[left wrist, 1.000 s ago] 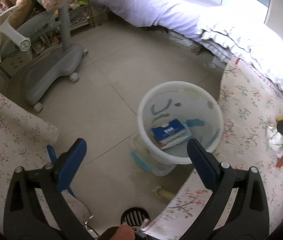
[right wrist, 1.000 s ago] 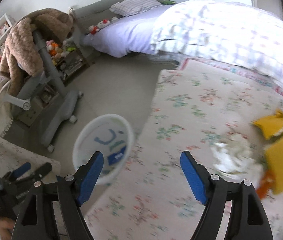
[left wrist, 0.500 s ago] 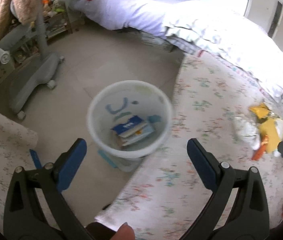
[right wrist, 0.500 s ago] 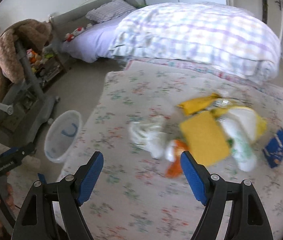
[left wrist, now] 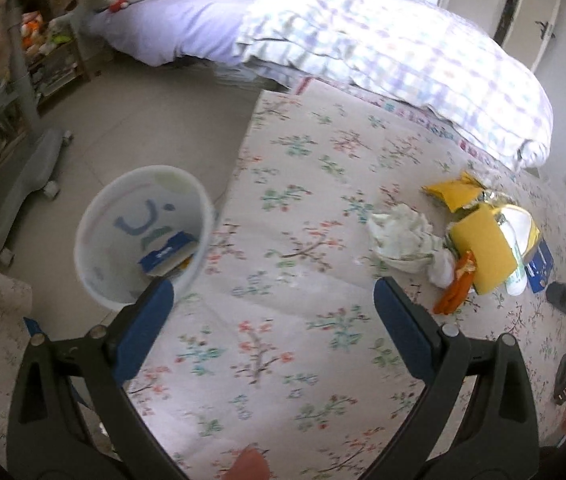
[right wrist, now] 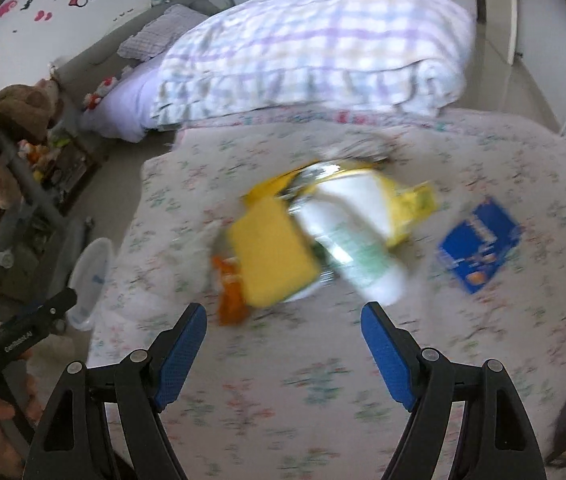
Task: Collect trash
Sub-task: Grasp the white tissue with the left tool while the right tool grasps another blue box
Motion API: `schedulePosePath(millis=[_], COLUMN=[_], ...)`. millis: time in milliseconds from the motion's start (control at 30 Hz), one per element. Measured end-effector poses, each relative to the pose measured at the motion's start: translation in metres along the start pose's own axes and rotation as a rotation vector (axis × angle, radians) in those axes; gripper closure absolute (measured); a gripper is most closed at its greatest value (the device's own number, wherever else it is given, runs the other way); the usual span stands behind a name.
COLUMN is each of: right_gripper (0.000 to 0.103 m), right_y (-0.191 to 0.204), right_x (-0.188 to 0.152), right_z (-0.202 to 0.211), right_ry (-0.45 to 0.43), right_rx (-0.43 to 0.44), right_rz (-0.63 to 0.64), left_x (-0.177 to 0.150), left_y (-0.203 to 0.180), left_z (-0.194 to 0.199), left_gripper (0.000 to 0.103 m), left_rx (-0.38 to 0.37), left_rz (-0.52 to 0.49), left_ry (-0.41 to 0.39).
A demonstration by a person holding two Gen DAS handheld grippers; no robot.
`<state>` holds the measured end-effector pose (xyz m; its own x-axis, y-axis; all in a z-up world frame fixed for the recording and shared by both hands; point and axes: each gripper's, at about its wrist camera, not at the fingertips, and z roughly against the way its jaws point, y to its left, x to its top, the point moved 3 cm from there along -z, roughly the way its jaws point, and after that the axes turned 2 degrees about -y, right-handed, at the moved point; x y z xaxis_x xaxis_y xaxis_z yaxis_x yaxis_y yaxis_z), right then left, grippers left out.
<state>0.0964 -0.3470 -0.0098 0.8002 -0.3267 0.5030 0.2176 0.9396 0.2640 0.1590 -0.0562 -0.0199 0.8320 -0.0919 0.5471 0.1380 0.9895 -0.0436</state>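
Trash pile (right wrist: 307, 236) nearer right gripper (right wrist: 283, 340) | bin (left wrist: 143, 236) shifted left of left gripper (left wrist: 271, 320) | both spread, empty

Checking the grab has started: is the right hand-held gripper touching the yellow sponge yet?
Apart. The right wrist view shows the right hand-held gripper open, with bare floral mat between its fingertips and the yellow sponge.

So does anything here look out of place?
Yes: a heap of trash lies on the floral rug: crumpled tissue, yellow wrappers, a blue packet. It belongs in the white bin.
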Motion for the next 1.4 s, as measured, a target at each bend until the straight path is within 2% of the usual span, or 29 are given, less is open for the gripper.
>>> schedulePosePath(millis=[267, 400, 500, 833, 967, 1133, 1400], right_gripper=[0.022, 0.022, 0.022, 0.022, 0.022, 0.022, 0.019], right_y=[-0.058, -0.083, -0.105, -0.162, -0.17, -0.172, -0.167], right_x=[0.02, 0.029, 0.033, 0.031, 0.029, 0.031, 0.041], right_z=[0.006, 0.002, -0.004, -0.044, -0.056, -0.068, -0.09], right_ry=[0.004, 0.014, 0.02, 0.089, 0.105, 0.104, 0.081], right_rx=[-0.044, -0.059, -0.112, -0.202, -0.185, -0.182, -0.289], right_rz=[-0.088, -0.139, -0.172, -0.301, -0.369, -0.435, -0.398], left_x=[0.008, 0.012, 0.014, 0.019, 0.021, 0.022, 0.022], left_y=[-0.049, -0.068, -0.079, -0.094, -0.097, -0.101, -0.105], left_z=[-0.031, -0.052, -0.063, -0.093, -0.097, -0.097, -0.089], left_gripper=[0.003, 0.003, 0.005, 0.035, 0.047, 0.058, 0.067], left_rx=[-0.035, -0.072, -0.114, -0.193, -0.22, -0.194, -0.149], left_rz=[-0.032, -0.002, 0.029, 0.091, 0.111, 0.106, 0.06], left_ry=[0.04, 0.074, 0.084, 0.108, 0.106, 0.095, 0.074])
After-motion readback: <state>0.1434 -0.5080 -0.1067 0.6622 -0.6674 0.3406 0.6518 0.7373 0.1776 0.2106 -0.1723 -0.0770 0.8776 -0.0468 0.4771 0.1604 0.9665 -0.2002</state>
